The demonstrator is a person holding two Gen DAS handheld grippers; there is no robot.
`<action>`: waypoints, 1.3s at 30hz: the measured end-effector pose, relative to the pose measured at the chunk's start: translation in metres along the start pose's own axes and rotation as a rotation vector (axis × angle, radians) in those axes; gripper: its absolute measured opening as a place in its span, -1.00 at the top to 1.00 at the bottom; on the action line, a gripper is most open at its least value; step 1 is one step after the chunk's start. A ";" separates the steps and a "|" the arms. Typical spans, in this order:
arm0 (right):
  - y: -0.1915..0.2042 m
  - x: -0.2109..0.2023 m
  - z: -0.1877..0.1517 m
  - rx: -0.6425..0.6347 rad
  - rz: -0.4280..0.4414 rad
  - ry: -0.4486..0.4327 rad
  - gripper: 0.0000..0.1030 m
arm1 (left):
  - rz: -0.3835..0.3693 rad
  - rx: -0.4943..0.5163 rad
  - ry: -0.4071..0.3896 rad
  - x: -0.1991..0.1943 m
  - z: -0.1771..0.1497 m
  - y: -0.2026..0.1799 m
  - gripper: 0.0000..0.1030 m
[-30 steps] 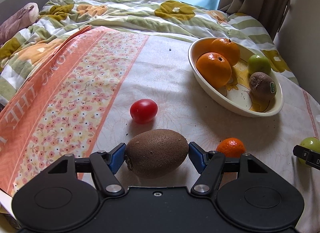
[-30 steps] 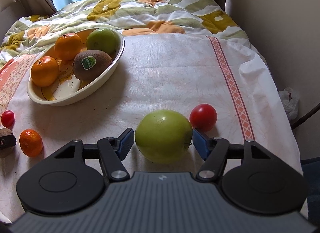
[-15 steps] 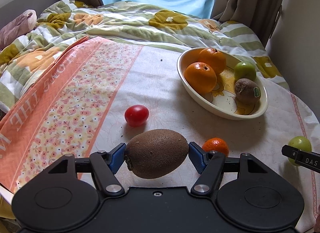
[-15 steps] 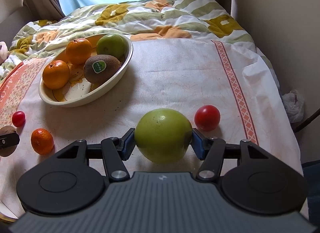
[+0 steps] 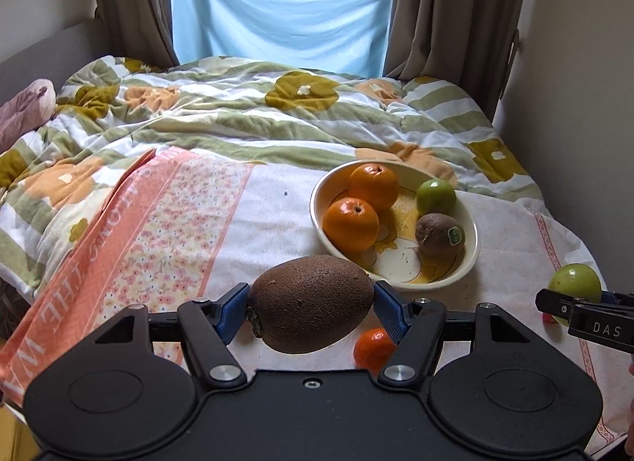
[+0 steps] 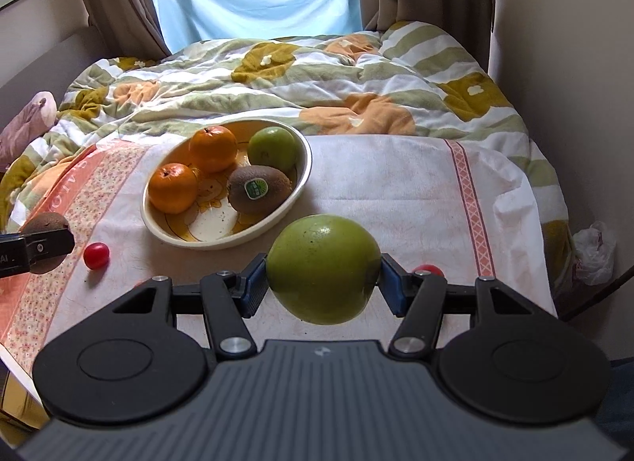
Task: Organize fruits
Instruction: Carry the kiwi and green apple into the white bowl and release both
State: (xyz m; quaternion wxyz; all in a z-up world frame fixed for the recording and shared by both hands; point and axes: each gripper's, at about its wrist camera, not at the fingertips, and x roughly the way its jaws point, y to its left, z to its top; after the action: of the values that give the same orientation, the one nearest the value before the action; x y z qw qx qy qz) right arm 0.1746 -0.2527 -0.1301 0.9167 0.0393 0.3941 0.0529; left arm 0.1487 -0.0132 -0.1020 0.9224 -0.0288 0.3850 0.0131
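From the left wrist we see our left gripper (image 5: 311, 310) pinching a kiwi (image 5: 311, 310) just short of the bowl (image 5: 473, 251), which holds 2 oranges (image 5: 350, 223), 1 green apple (image 5: 436, 196) and 1 stickered kiwi (image 5: 440, 236). From the right wrist, our right gripper (image 6: 323, 282) clamps a green apple (image 6: 323, 268) near that bowl (image 6: 166, 231), with 1 cherry tomato (image 6: 96, 255) on the cloth (image 6: 396, 199).

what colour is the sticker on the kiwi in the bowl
Green with a white rim, on the kiwi in the bowl; clearest in the right wrist view.
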 end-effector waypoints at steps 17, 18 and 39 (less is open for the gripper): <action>0.018 0.005 0.090 -0.035 0.078 -0.048 -0.42 | -0.155 0.221 -0.038 0.032 0.055 -0.035 -0.39; 0.019 0.009 0.095 -0.035 0.078 -0.048 -0.42 | -0.165 0.245 -0.033 0.038 0.057 -0.037 -0.39; 0.025 0.084 0.108 0.002 0.068 0.049 -0.42 | -0.213 0.576 0.039 0.124 0.021 -0.077 -0.39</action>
State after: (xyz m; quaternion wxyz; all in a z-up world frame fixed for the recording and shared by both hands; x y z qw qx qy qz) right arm 0.3086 -0.2205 -0.1134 0.9045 0.0522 0.4148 0.0845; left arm 0.2544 -0.0889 -0.1719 0.8812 0.1935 0.3851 -0.1942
